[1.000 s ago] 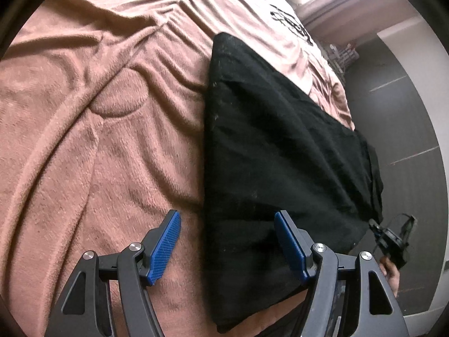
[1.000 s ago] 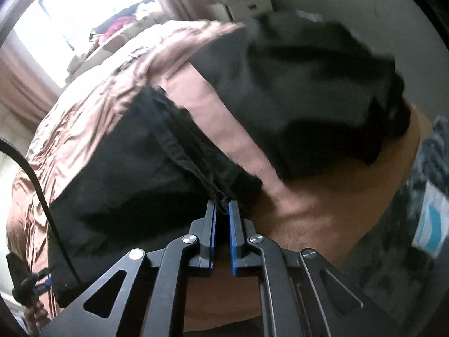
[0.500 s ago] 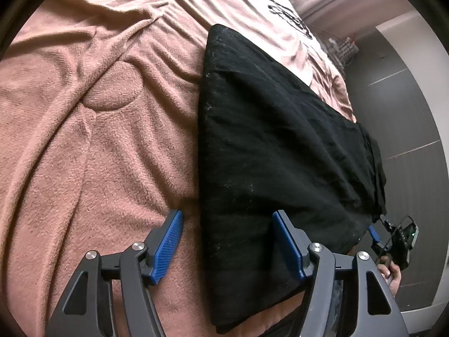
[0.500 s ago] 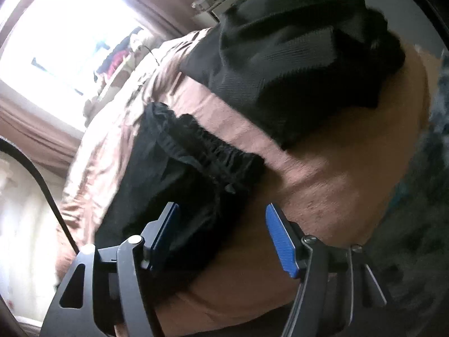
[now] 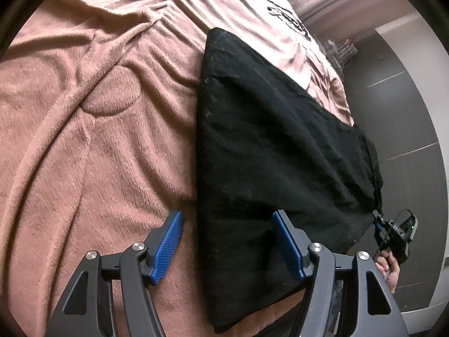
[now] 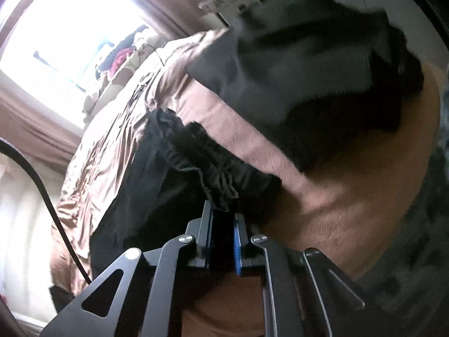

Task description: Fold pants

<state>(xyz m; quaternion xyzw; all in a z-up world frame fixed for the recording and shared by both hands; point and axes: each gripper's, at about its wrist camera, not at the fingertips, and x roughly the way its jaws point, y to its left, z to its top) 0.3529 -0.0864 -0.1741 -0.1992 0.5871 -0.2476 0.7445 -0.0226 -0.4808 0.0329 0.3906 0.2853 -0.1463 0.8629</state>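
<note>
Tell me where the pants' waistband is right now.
In the right wrist view, the gathered waistband lies low-centre on the pink blanket, pinched in the right gripper.

Both wrist cams close, angled down; shared: black pants point(image 5: 275, 146) point(image 6: 157, 185) on bed.

right claw point(image 6: 223, 233) just closed on black pants point(image 6: 157, 185) waistband, pink blanket point(image 6: 322, 213) under, dark clothes pile point(image 6: 308, 84) behind

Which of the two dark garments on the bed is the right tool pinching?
The flat black pants: the right tool grips their gathered waistband. The other dark garment lies heaped farther away, untouched.
</note>
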